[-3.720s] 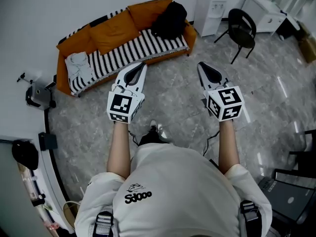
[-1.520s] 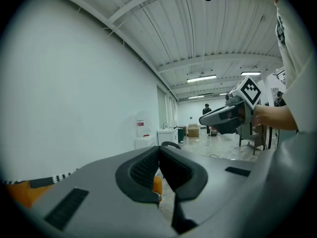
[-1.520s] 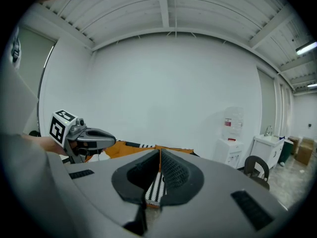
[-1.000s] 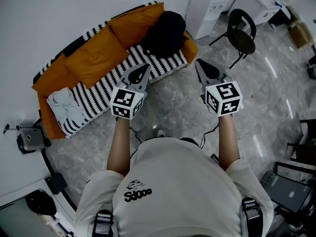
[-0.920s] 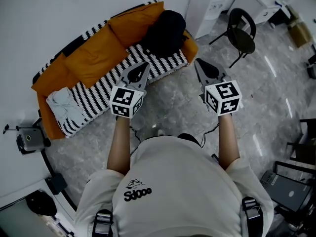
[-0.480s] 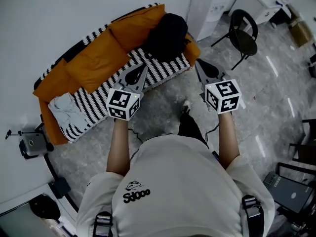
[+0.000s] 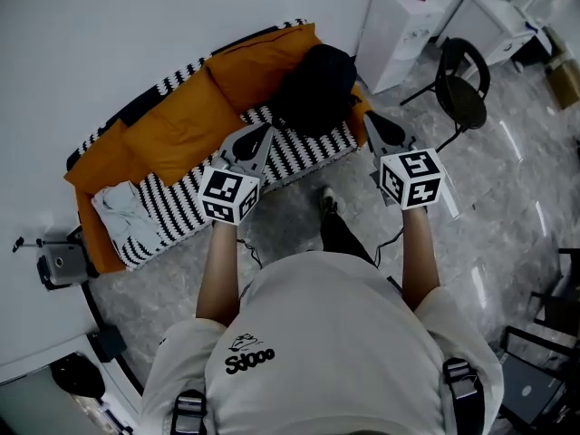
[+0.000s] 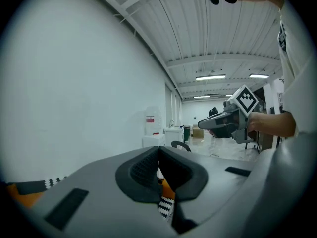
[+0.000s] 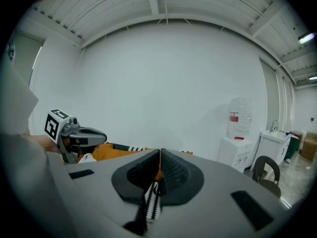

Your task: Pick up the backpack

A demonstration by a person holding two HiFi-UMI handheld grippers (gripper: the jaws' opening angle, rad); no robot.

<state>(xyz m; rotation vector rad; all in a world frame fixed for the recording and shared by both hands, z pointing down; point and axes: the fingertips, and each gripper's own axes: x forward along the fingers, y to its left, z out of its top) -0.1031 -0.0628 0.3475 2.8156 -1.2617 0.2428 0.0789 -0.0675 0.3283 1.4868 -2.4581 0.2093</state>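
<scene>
1. The black fabric backpack [image 7: 317,84] sits on the right end of the orange sofa [image 7: 172,120], on its black-and-white striped seat cover and against the back cushion. Neither gripper touches it.
2. The left gripper [image 7: 264,130] has its jaws pressed together with nothing between them. In the head view its tip lies over the front of the striped seat, below and left of the backpack.
3. The right gripper [image 7: 369,119] is also closed tight and empty. Its tip lies just beside the sofa's right arm, to the right of the backpack.
4. A second ago the backpack lay further beyond the two tips; now it is between them and near.
5. Nearly four seconds ago a strip of bare grey marble floor [image 7: 507,198] separated both tips from the sofa.
6. The person's dark trouser leg and shoe [image 7: 328,208] now reach forward onto the floor. A second ago only a shoe showed close to the torso.
7. A white water dispenser [image 7: 403,25] and a black chair [image 7: 459,89] stand right of the sofa. A crumpled white cloth [image 7: 122,214] lies on the seat's left end.
</scene>
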